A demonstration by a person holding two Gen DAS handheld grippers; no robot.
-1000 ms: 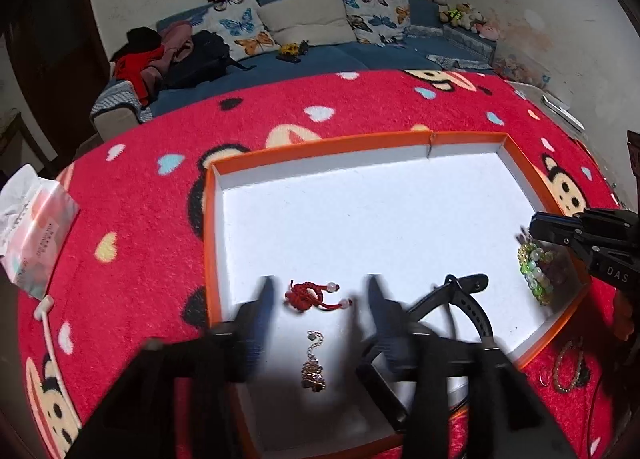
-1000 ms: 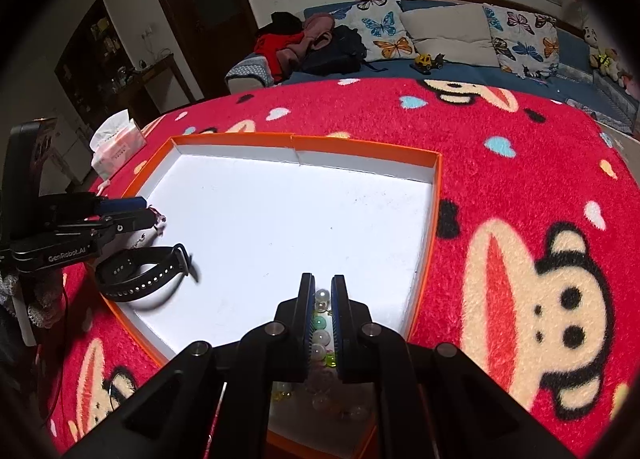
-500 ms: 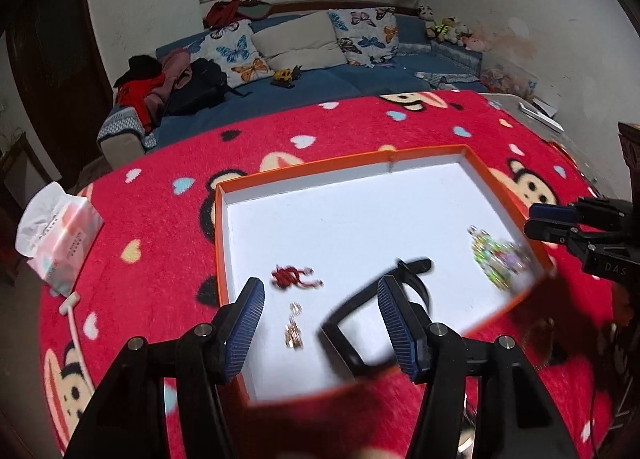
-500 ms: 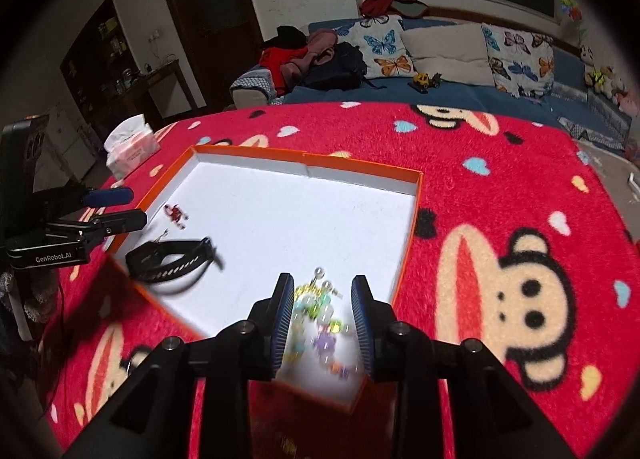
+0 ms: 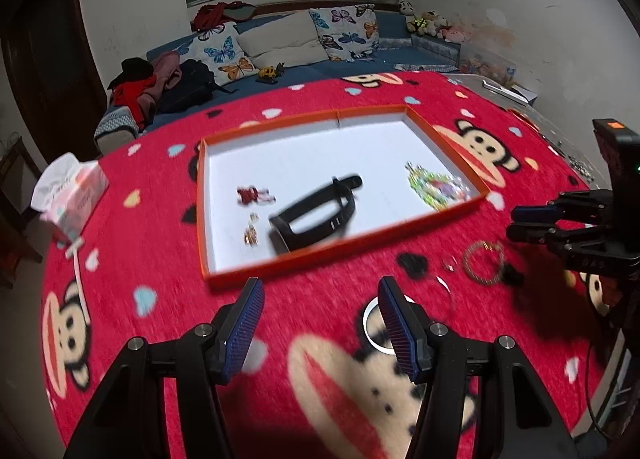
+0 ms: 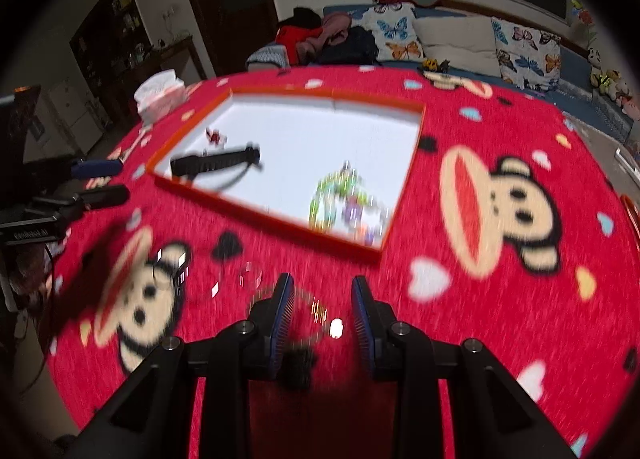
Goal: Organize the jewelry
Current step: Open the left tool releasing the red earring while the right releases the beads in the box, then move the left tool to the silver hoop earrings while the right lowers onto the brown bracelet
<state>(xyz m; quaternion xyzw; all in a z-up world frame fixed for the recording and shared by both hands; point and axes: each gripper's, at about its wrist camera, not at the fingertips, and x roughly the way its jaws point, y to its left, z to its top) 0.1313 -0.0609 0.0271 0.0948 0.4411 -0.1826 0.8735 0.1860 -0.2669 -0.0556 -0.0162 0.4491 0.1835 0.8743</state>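
The orange-rimmed white tray holds a red knotted piece, a small gold charm, a black watch band and coloured bead bracelets. On the red cloth in front of it lie a gold bead bracelet, a small ring and a white bangle. My left gripper hangs open over the cloth, empty. My right gripper is open above a blurred gold bracelet, not touching it.
The red monkey-print cloth covers the whole table. A tissue pack sits at the far left. A sofa with butterfly cushions stands behind. Each gripper shows in the other's view, the right gripper and the left gripper.
Both grippers have drawn back from the tray to the cloth in front of it. The right gripper opened and left the bead bracelets in the tray's near right corner.
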